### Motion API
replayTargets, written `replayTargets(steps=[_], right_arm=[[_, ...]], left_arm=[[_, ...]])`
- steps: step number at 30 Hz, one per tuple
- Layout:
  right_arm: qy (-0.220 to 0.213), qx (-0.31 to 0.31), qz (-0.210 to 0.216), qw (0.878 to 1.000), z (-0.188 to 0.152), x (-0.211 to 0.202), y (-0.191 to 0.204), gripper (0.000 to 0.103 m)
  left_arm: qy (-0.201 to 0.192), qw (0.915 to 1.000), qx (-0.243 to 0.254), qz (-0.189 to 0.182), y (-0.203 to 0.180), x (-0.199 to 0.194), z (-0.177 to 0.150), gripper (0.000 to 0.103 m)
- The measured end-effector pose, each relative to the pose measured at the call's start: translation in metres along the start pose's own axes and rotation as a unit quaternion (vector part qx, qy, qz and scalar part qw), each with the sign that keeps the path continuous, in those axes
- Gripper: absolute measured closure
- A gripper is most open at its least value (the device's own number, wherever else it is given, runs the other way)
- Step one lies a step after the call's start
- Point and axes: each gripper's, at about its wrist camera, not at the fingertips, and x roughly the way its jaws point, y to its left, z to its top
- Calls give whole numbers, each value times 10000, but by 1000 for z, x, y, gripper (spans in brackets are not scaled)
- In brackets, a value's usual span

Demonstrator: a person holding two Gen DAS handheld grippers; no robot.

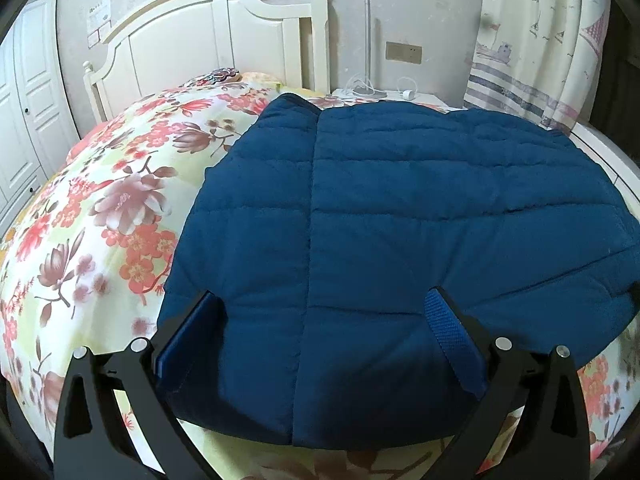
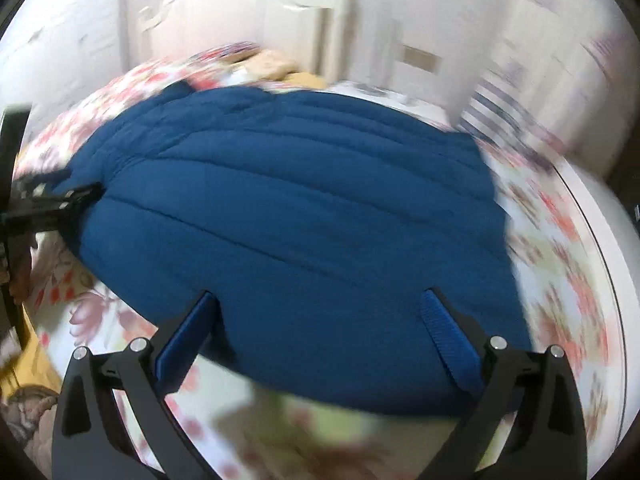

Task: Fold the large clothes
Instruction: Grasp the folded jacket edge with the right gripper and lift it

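Observation:
A dark blue quilted jacket (image 1: 400, 216) lies spread flat on a floral bedspread (image 1: 100, 200). My left gripper (image 1: 324, 300) is open, its blue-padded fingers (image 1: 452, 336) wide apart just over the jacket's near hem, holding nothing. In the right wrist view, which is motion-blurred, the same jacket (image 2: 304, 224) lies on the bedspread (image 2: 560, 272). My right gripper (image 2: 320, 300) is open and empty above the jacket's near edge. The left gripper's black body (image 2: 48, 200) shows at the far left, by the jacket's left edge.
A white headboard (image 1: 208, 36) stands at the far end of the bed. A nightstand with a lamp pole and cables (image 1: 372, 88) is beside it. A patterned curtain (image 1: 536, 48) hangs at right. White wardrobe doors (image 1: 24, 92) are at left.

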Motion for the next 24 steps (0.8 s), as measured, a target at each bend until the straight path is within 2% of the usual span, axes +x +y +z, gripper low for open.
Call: replayTargets(steps=[2,4,6,8,9,13,16,18,20,21,22,23,24], right_arm=[[-62,523,-9,9986,-15,-17,-26,3],[-56,1281,184,9916,-38,-34,-59,2],[-58,1964,743,9777,-60,-43,-82,2],[24,2262,1295,9654,-71,-39,-90,2],[72,2300,1357,9637,-73,-35,-87,3],[141,2509,1665,9535,-63,-10,-86,4],[7,2781,1615,9469,-45,14,-92,3],[-175,3157,1624,9347,-34,26,-98,2],[-500,3609,1592,9176,-26,37,-105,3],[-534,3596,1530,9189,-22,40,-104,6],[-570,3599,1492,9192,-19,45,-104,33],[-725,3815,1640,9068,-23,48,-108,50],[-891,3997,1774,8949,-28,47,-113,56]], left_arm=[[9,10000,5,7,-1,0,1,4],[1,10000,6,41,-1,0,1,4],[-1,10000,-5,69,-2,1,1,4],[1,10000,-8,95,-2,2,2,4],[1,9999,1,104,-3,2,2,4],[2,10000,2,83,-3,3,3,4],[13,9999,30,117,-3,3,2,4],[21,9999,46,129,-3,3,2,4],[24,9999,51,130,-3,4,2,4],[27,9999,56,138,-3,4,2,4],[25,9999,57,146,-3,4,2,4],[17,9999,65,142,-3,4,3,4],[-17,9998,82,165,-3,3,3,4]])
